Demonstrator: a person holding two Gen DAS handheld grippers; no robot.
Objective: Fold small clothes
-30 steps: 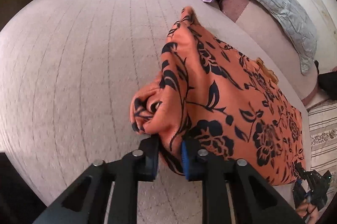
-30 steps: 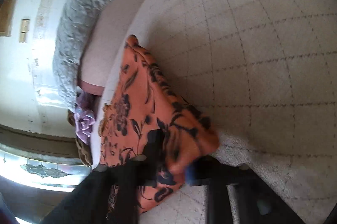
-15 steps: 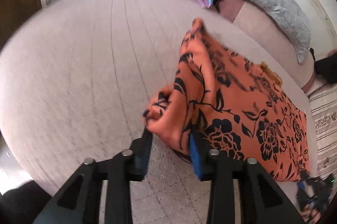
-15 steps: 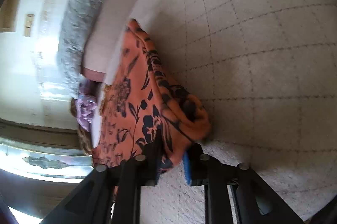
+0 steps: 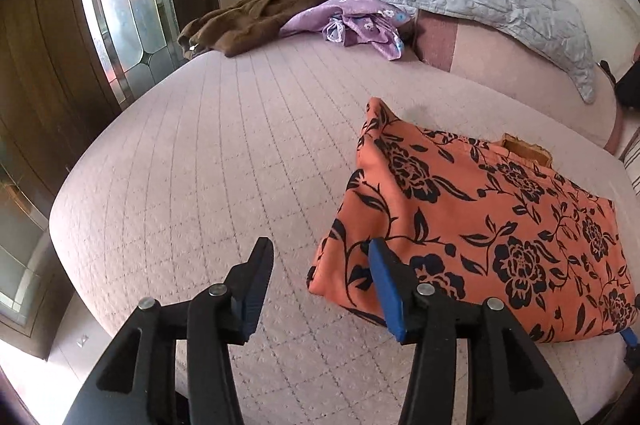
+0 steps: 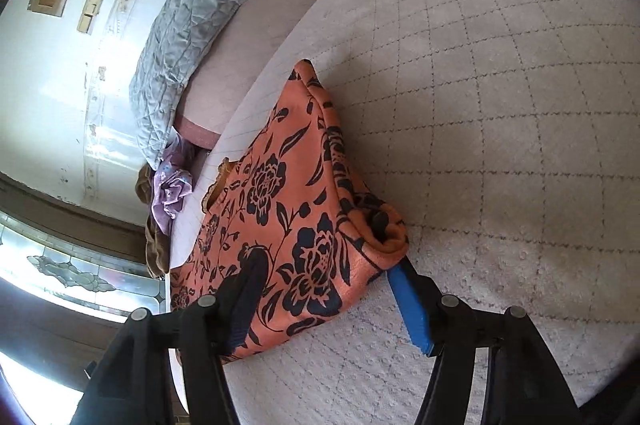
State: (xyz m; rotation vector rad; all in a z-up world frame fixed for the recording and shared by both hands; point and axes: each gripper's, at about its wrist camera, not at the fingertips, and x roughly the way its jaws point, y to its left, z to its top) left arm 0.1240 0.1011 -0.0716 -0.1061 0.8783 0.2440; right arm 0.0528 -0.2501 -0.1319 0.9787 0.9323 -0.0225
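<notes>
Folded orange garment with black floral print point(image 5: 476, 229) lying flat on the quilted pale-pink bedspread point(image 5: 208, 161). Left gripper point(image 5: 318, 257) and right gripper point(image 6: 326, 273), jaws spread and empty, at its near corners.

1. no text, label, brand, number or sign can be read in either wrist view.
2. the orange garment point(image 5: 476, 225) carries only a black flower print, no lettering.
3. the two small plates on the wall point(image 6: 91, 11) are too blurred and small to tell any writing.
</notes>
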